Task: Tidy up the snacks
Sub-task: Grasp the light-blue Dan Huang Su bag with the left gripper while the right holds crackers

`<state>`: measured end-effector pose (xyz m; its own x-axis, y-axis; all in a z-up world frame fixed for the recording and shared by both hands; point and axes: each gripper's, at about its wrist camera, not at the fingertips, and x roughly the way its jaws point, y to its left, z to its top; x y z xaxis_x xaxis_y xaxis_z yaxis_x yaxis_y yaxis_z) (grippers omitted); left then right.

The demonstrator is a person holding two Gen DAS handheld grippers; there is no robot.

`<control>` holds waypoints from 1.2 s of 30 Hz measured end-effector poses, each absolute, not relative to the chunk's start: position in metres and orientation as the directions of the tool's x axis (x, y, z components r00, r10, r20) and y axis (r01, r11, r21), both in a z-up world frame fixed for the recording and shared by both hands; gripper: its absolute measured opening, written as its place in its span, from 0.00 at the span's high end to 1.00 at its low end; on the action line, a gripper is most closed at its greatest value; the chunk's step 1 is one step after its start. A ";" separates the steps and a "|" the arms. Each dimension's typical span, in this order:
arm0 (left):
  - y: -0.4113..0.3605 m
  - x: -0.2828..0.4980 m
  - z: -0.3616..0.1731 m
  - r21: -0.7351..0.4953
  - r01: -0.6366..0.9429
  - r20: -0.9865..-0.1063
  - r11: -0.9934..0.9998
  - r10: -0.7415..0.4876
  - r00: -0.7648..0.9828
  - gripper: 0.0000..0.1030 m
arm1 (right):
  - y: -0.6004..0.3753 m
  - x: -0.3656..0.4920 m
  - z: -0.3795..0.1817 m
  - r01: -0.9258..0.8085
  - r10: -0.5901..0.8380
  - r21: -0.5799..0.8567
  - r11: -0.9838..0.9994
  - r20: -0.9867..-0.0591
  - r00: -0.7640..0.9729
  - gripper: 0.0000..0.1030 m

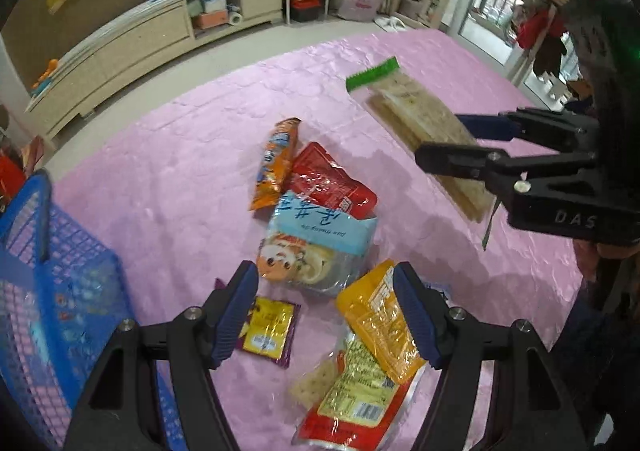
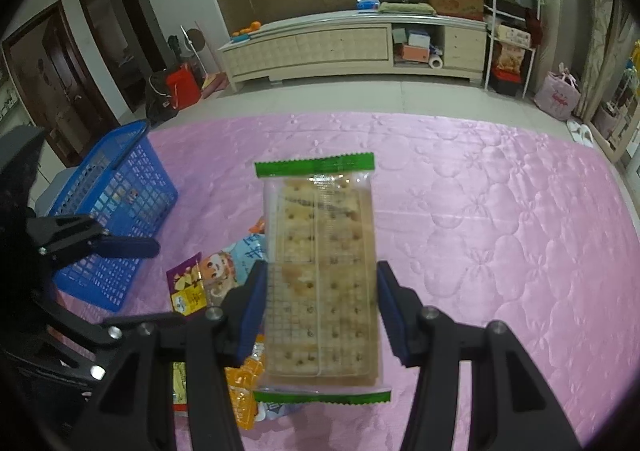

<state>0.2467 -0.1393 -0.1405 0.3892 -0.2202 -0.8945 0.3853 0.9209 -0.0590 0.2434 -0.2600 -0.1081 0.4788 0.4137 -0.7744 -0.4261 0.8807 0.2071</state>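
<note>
Right claw clamps a flat, clear-wrapped cracker pack; left claw gapes above crinkly packets.

- A clear cracker pack with green sealed ends is clamped between the jaws of the right gripper, lifted above the pink cover.
- Orange, red, light-blue, purple and yellow snack packs are scattered just ahead of the spread jaws of the left gripper.
- A blue mesh basket is seen left of these jaws.
</note>
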 end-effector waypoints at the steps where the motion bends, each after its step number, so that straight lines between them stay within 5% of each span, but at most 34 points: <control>1: -0.142 0.250 -0.144 -0.050 0.396 -0.899 0.917 -0.215 0.383 0.34 | -0.261 0.245 -0.109 -0.421 0.414 0.211 0.882 -0.774 0.479 0.44; 27: -0.163 0.285 -0.184 0.031 0.488 -0.947 0.872 -0.130 0.293 0.34 | -0.265 0.254 -0.144 -0.399 0.381 0.219 0.890 -0.838 0.391 0.44; 30: -0.165 0.289 -0.187 0.065 0.477 -0.949 0.877 -0.094 0.302 0.25 | -0.263 0.252 -0.144 -0.402 0.384 0.221 0.888 -0.838 0.387 0.44; 36: -0.162 0.303 -0.197 0.049 0.461 -0.957 0.886 -0.090 0.274 0.24 | -0.264 0.254 -0.144 -0.398 0.384 0.225 0.889 -0.840 0.384 0.44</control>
